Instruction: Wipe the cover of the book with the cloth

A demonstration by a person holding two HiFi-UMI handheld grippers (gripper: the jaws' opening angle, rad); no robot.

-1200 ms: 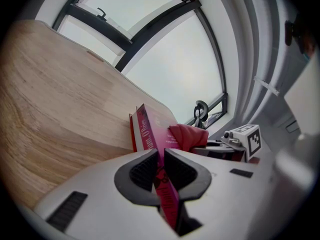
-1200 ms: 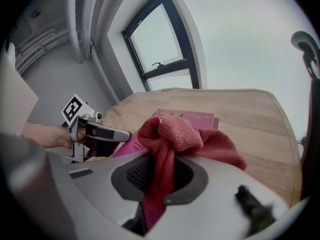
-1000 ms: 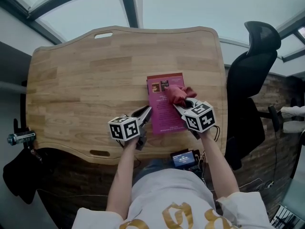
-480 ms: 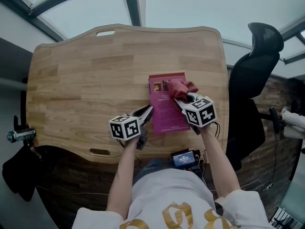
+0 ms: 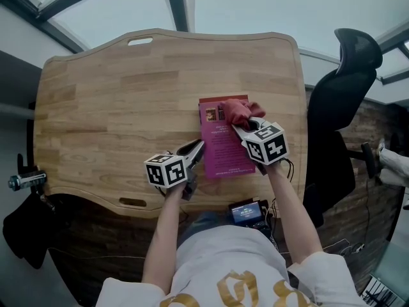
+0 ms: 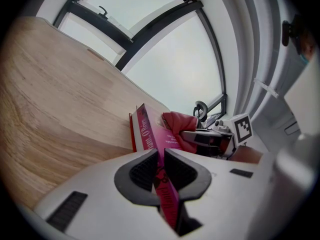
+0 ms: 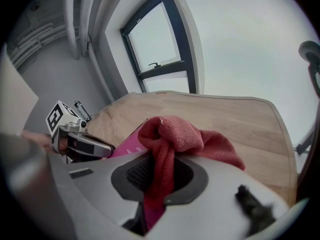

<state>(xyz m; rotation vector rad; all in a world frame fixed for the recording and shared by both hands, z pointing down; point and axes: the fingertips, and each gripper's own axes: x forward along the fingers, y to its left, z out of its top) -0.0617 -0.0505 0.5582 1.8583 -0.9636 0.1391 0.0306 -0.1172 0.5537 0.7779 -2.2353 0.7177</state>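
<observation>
Fingers (image 6: 144,170) of the left gripper (image 5: 193,153) are closed on the book (image 5: 220,147), pads biting its left long edge close to the near corner; the left gripper view shows the magenta cover running straight in between the two ribbed pads with no gap. Right gripper (image 5: 241,130) has its fingers pinched on the cloth (image 5: 239,112): in the right gripper view a fold of red fabric is squeezed between the pads and the rest bunches up in front of the tips. Book lies flat, cover up, on the wooden table (image 5: 115,101), toward the right side and close to the near edge, long axis running away from the person. Cloth sits in a wad on the cover's far right corner, touching it, part of it spilling past the book's right edge toward the tabletop. Printed text on the cover is too small to read. Left marker cube (image 5: 165,170) sits over the table's near edge, right marker cube (image 5: 267,144) over the book's right edge. Both grippers approach from the near side, one on each side of the book, well apart from each other. Black office chair (image 5: 335,107) stands off the table's right end. Small device with a lit screen (image 5: 245,212) sits below the near table edge, in front of the person's torso
</observation>
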